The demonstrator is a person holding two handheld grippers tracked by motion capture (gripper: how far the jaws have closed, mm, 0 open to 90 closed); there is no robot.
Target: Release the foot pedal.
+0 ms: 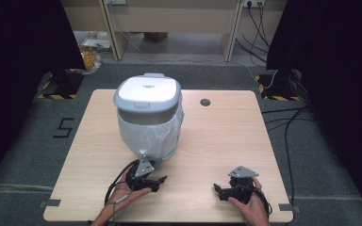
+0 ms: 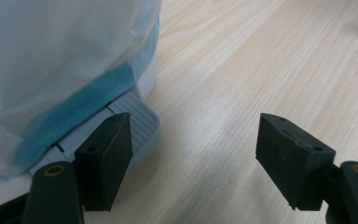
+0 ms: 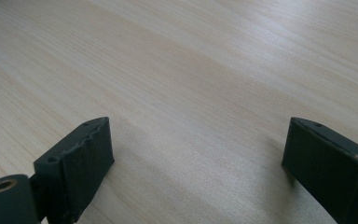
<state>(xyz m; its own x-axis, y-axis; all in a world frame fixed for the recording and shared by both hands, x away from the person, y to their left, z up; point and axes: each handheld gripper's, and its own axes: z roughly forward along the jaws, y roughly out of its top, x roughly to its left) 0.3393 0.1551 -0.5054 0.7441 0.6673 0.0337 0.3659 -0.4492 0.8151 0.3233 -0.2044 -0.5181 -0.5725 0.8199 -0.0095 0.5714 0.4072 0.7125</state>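
Resting your left gripper (image 1: 156,179) on the pale wooden table (image 1: 226,141), you have it just in front of the white pedal bin with a grey-rimmed lid and a translucent plastic liner (image 1: 148,117). Bin stands at the table's far left-centre, lid down. Liner (image 2: 51,60) hangs over the bin's sides, with a blue band near its lower edge. In the left gripper view, your jaws stand wide apart, nothing between them; one jaw sits just beside the grey ribbed foot pedal (image 2: 142,123) at the bin's base, contact unclear. Your right gripper (image 1: 216,188) lies well apart from the bin, near the table's front edge, right of centre. Its jaws gape wide over bare wood, holding nothing.
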